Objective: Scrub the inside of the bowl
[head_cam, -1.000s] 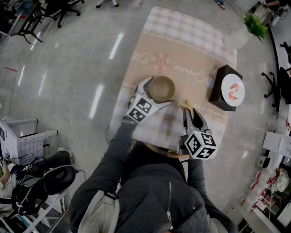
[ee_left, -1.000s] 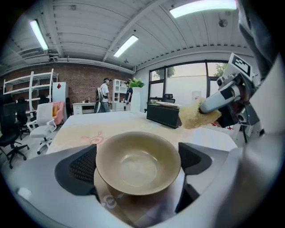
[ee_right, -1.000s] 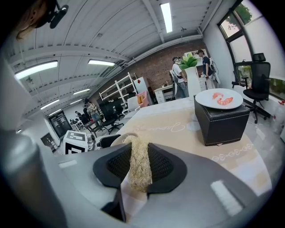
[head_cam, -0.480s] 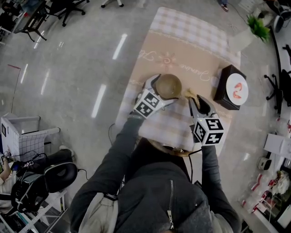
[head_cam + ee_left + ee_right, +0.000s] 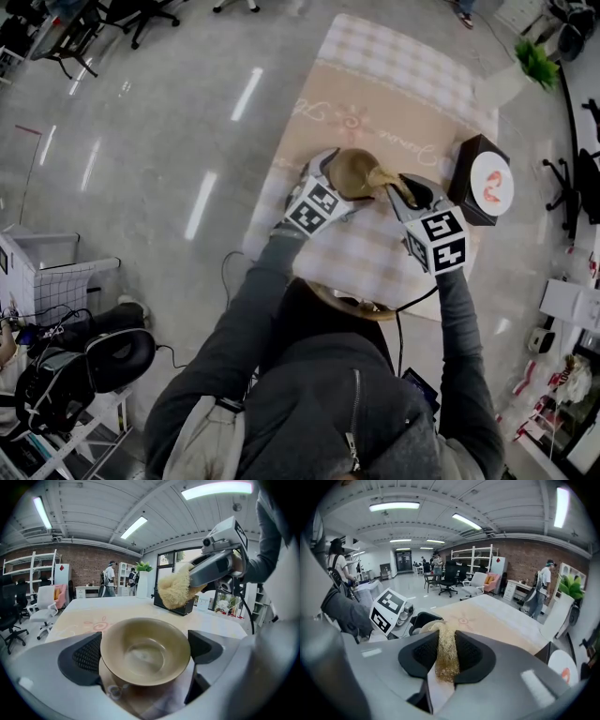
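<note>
Near the middle of the table point(image 5: 394, 89) is the bowl point(image 5: 349, 171), held between the jaws of the left gripper point(image 5: 145, 649), which stand wide apart and press on its two sides. At its right edge the right gripper point(image 5: 447, 654) pinches a yellow scrubber point(image 5: 382, 176) with its jaws almost closed; whether the scrubber touches the bowl I cannot tell. Further right stands a black box point(image 5: 483, 183), and a potted plant point(image 5: 534, 56) is at the far right corner

A dark grey zip jacket point(image 5: 349, 408) is worn. The grey left gripper point(image 5: 343, 178) & right gripper point(image 5: 401, 187) are fitted w/ black pads point(image 5: 89, 656), b/w marker cubes point(image 5: 441, 240).
</note>
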A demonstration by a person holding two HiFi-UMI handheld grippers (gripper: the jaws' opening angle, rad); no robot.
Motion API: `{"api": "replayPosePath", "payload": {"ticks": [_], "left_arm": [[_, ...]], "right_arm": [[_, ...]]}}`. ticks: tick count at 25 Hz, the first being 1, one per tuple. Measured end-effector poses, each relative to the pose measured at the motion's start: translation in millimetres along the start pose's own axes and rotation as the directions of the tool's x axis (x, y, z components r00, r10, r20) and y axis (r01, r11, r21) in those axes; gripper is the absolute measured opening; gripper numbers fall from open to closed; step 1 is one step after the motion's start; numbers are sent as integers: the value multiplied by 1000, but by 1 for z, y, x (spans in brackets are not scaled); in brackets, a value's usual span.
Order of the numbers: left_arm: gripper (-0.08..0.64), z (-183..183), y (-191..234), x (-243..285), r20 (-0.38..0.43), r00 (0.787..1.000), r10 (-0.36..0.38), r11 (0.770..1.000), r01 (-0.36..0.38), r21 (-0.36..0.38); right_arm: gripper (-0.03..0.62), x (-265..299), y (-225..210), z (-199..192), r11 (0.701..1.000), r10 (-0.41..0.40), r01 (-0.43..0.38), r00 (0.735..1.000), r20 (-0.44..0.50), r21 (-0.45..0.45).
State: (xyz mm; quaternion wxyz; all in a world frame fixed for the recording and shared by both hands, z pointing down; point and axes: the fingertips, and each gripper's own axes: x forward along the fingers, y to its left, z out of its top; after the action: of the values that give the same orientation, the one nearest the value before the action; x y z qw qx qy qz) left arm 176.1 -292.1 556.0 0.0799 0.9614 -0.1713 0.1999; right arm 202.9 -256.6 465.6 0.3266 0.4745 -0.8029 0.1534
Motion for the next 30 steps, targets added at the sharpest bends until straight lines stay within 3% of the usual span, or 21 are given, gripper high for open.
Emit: {"api": "replayPosePath", "payload": {"ticks": [2, 6, 14, 25, 30], "left_arm": [[566, 1, 0, -1, 0, 1000, 0, 1000, 0, 0], [566, 2, -1, 0, 0, 1000, 1, 1000, -1, 0], [566, 1, -1, 1, 0, 1000, -2, 1000, 2, -2], [567, 2, -2, 0, 0, 1000, 0, 1000, 0, -1], [567, 1, -2, 1, 1, 1000, 0, 1000, 0, -2]], "right_arm": [[89, 4, 4, 4, 994, 27, -32, 999, -44, -104], [89, 13, 12, 7, 952, 84, -127, 983, -163, -278], [89, 36, 21, 9, 855, 128, -268, 939, -320, -444], [89, 69, 23, -9, 768, 184, -435, 852, -489, -469], [89, 78, 37, -13, 745, 257, -518, 804, -537, -419]]}}
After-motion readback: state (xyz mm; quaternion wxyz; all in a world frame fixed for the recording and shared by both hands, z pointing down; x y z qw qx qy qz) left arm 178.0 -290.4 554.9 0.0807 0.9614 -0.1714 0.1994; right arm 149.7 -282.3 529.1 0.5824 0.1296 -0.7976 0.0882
